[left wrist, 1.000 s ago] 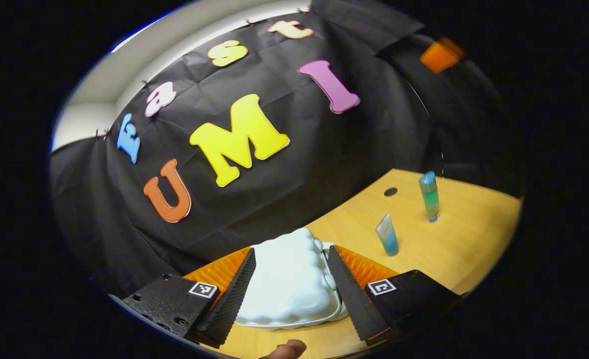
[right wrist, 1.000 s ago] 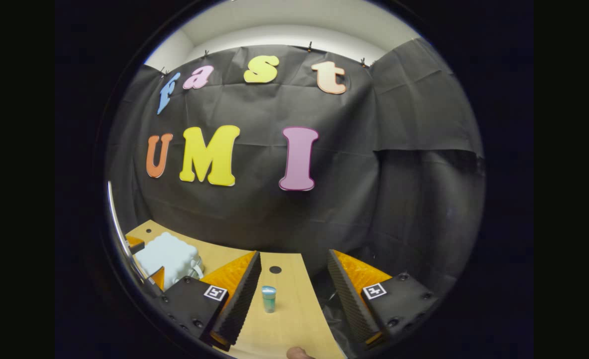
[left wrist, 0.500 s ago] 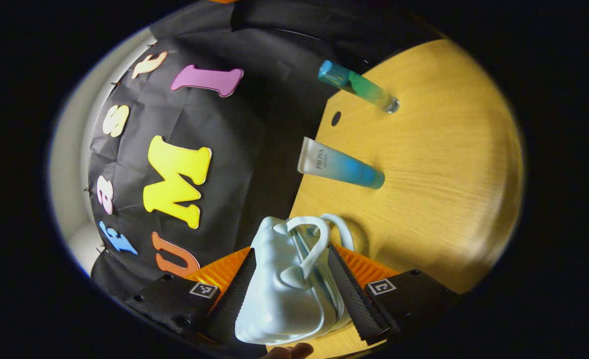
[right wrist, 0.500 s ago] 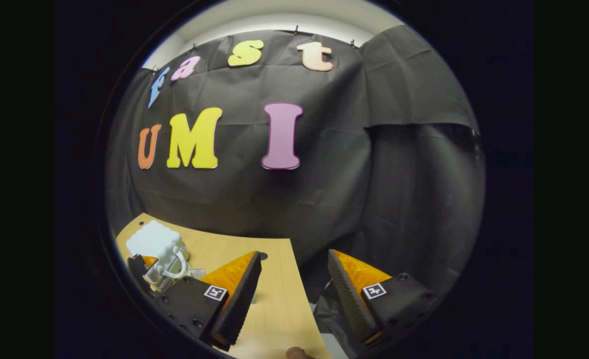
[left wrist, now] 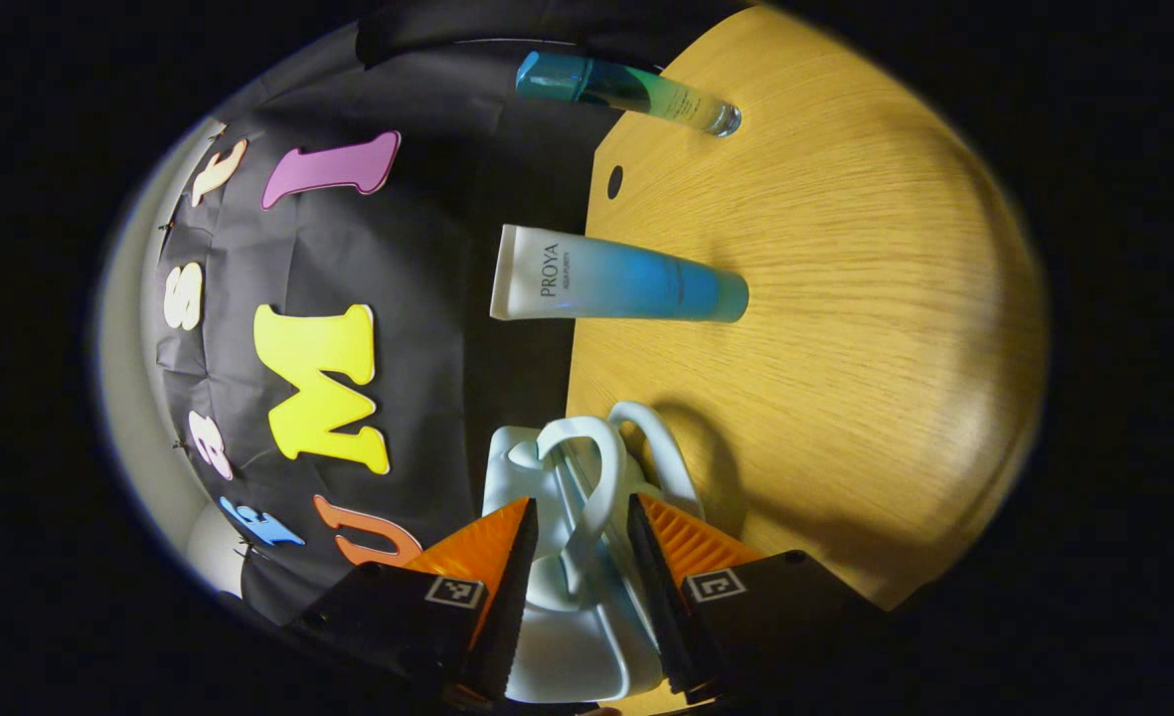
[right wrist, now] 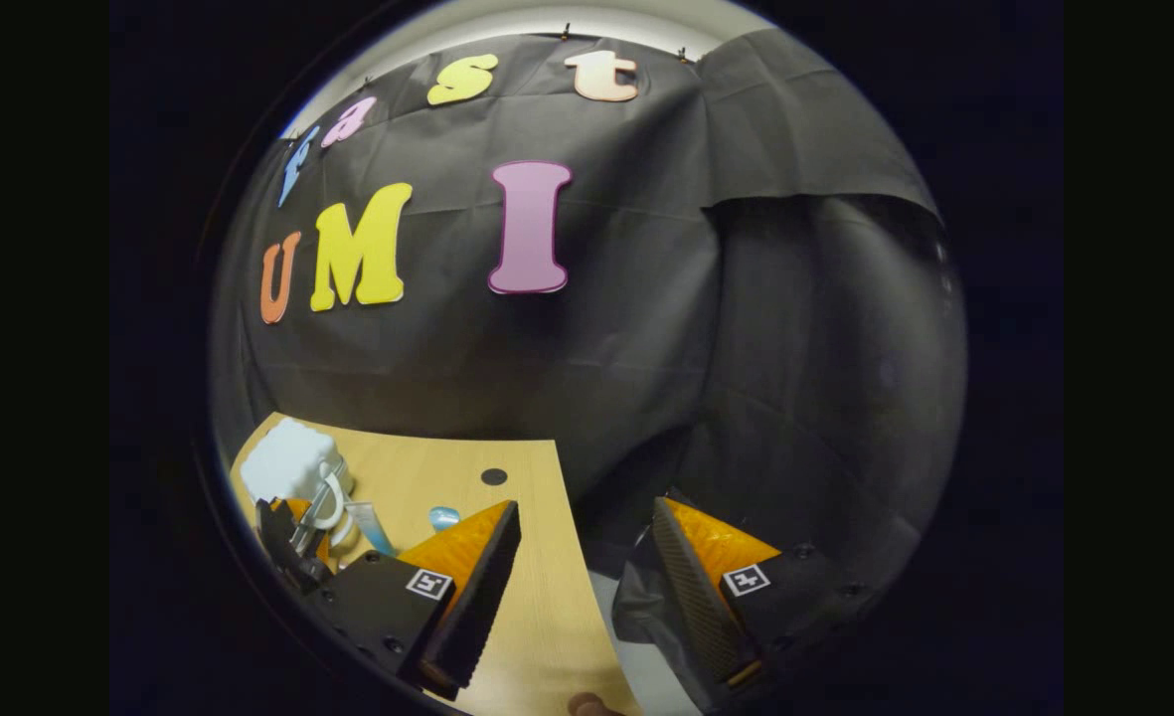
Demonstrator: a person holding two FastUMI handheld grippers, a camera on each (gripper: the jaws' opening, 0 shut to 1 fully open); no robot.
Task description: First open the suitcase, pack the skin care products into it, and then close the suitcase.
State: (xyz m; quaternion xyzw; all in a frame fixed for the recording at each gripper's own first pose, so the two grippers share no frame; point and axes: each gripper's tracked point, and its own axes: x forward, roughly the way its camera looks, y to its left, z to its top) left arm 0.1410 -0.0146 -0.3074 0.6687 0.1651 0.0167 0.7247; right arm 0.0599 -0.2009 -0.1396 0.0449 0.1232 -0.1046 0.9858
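Observation:
The small pale-blue suitcase [left wrist: 513,467] stands on edge on the wooden table [left wrist: 845,298], its looped handles [left wrist: 596,459] facing me. My left gripper [left wrist: 581,499] is shut on the suitcase, one finger on each side by the handles. A white-to-blue tube [left wrist: 616,285] and a blue-green bottle [left wrist: 626,91] stand farther along the table. In the right gripper view, the suitcase [right wrist: 288,462] sits at the far left with the left gripper [right wrist: 293,542] on it, and the tube [right wrist: 368,525] and bottle [right wrist: 442,517] stand beside it. My right gripper [right wrist: 585,507] is open over the table's corner.
The table [right wrist: 537,617] ends just past my right gripper, with the black cloth wall behind it. A round hole [left wrist: 614,181] lies near the table's back edge. A person's fingertip [right wrist: 587,704] shows at the bottom of the right gripper view.
My left gripper has rolled about a quarter turn, tipping the suitcase onto its edge, and its fingers have narrowed on it. The right gripper has drifted right, past the bottle.

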